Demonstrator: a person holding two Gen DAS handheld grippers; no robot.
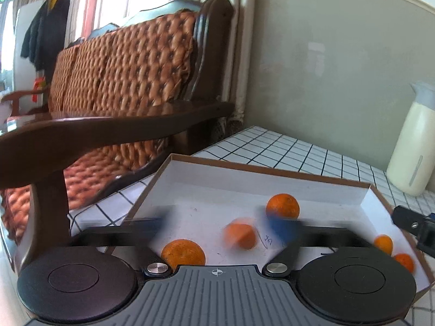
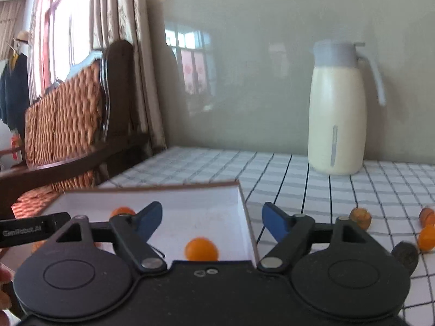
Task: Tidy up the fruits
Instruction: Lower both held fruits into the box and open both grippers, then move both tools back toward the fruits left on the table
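From the left wrist camera, a wooden sofa (image 1: 122, 95) with woven orange cushions fills the nine o'clock side. At the centre lies a shallow white box (image 1: 244, 187) with a brown rim, on a checked tablecloth (image 1: 285, 149). The left gripper (image 1: 223, 225) hangs over the box with its fingers spread wide and blurred, gripping nothing. Inside the box, one orange (image 1: 183, 252) sits at six o'clock just ahead of the tool, a blurred orange (image 1: 240, 236) lies between the fingers without touching them, and a third orange (image 1: 282, 206) rests beyond the right finger. Two small oranges (image 1: 383, 244) lie at four o'clock by the box wall. A cream jug (image 1: 410, 146) stands at three o'clock.

From the right wrist camera, the right gripper (image 2: 212, 221) is fairly wide and empty, straddling the right wall of the box (image 2: 244, 217). A small orange (image 2: 201, 248) lies in the box at six o'clock. At three o'clock, loose fruits (image 2: 360, 217) lie on the cloth outside the box.
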